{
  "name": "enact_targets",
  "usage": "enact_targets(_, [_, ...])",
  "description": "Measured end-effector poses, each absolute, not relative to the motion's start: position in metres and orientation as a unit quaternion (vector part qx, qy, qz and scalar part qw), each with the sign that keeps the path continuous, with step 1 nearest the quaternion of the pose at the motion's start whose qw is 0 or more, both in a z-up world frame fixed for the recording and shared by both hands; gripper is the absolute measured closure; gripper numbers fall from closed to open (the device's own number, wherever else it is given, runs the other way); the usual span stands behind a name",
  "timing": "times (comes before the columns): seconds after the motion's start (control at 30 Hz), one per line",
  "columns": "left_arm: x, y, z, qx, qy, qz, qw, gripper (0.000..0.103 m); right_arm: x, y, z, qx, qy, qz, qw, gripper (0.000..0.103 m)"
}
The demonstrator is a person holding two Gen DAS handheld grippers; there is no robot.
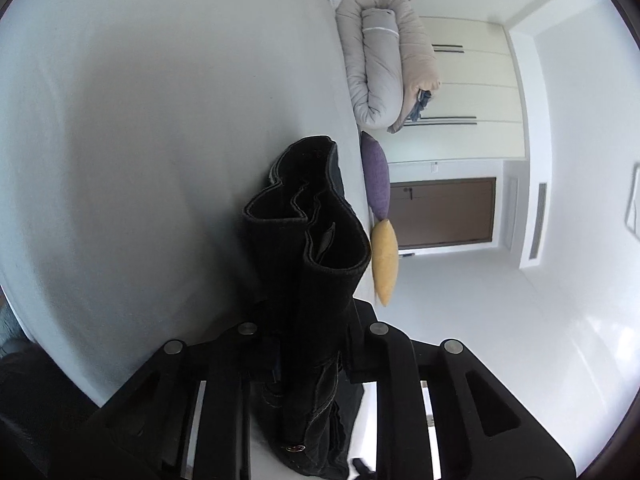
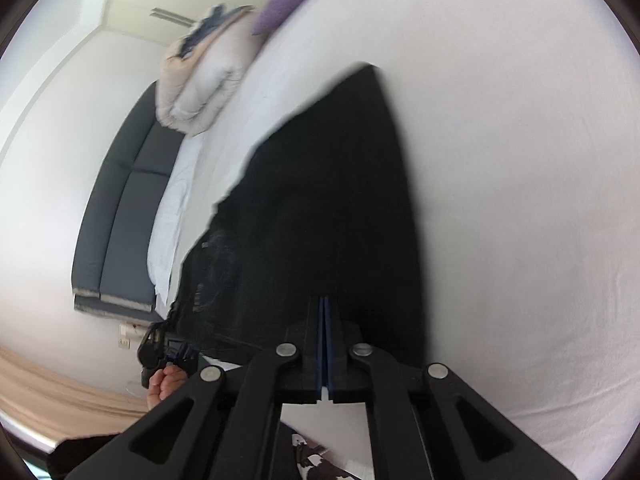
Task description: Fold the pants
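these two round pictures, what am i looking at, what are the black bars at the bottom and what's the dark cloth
Each picture comes from a wide-angle camera fixed on a hand-held two-finger gripper, one per hand, looking along its fingers; no robot is involved. The black bars are the grippers' own frames. In the left wrist view, the left gripper is shut on a bunched part of the black denim pants. In the right wrist view, the right gripper is shut, with the pants right at its tips; whether it pinches them I cannot tell. The pants lie on a white bedsheet, near a purple cushion, a yellow cushion and a rolled grey duvet.
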State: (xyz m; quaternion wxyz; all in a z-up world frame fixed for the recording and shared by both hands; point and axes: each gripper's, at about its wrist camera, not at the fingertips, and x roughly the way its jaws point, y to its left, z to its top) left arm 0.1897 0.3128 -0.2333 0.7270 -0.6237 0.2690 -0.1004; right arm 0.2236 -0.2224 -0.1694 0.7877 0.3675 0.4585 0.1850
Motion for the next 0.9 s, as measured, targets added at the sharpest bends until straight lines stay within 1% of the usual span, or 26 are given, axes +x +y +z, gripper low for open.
enact_targets(0.03, [0.19,0.312,-0.229,-0.615,0.271,-0.099,0.734,0.086,0.229,-0.214,-0.158,0.357,0.457,0.195,0.791,0.095])
enact_targets(0.07, [0.192,0.311,-0.224,-0.605,0.274,-0.097,0.741,0.087,0.236,-0.208,-0.15,0.353,0.455,0.204,0.792,0.08])
enact_targets(0.13, [0.193,0.305,-0.209,-0.573,0.279,-0.096,0.765,0.088,0.252,-0.191,-0.138,0.349,0.449,0.228,0.79,0.057])
enact_targets(0.2, [0.2,0.297,-0.192,-0.541,0.284,-0.096,0.786,0.088,0.271,-0.172,-0.132,0.333,0.455,0.24,0.79,0.057])
enact_targets(0.23, [0.202,0.291,-0.182,-0.521,0.286,-0.097,0.799,0.088,0.284,-0.158,-0.132,0.324,0.461,0.25,0.787,0.06])
enact_targets(0.27, [0.202,0.286,-0.173,-0.506,0.286,-0.1,0.808,0.088,0.299,-0.143,-0.134,0.319,0.47,0.264,0.78,0.071])
enact_targets(0.33, [0.202,0.276,-0.158,-0.482,0.285,-0.108,0.821,0.088,0.325,-0.116,-0.145,0.313,0.494,0.27,0.764,0.087])
enact_targets(0.57, [0.204,0.239,-0.117,-0.391,0.29,-0.125,0.865,0.088,0.367,-0.064,-0.194,0.311,0.557,0.262,0.724,0.089])
enact_targets(0.6, [0.208,0.233,-0.113,-0.382,0.291,-0.127,0.868,0.088,0.367,-0.063,-0.201,0.304,0.566,0.251,0.724,0.097])
enact_targets(0.63, [0.218,0.227,-0.106,-0.374,0.29,-0.129,0.872,0.088,0.367,-0.064,-0.208,0.307,0.569,0.242,0.724,0.103])
enact_targets(0.7, [0.229,0.213,-0.096,-0.357,0.29,-0.136,0.878,0.088,0.365,-0.071,-0.217,0.332,0.563,0.248,0.714,0.103])
enact_targets(0.9, [0.241,0.15,-0.061,-0.273,0.293,-0.171,0.9,0.088,0.354,-0.062,-0.216,0.293,0.548,0.242,0.745,0.103])
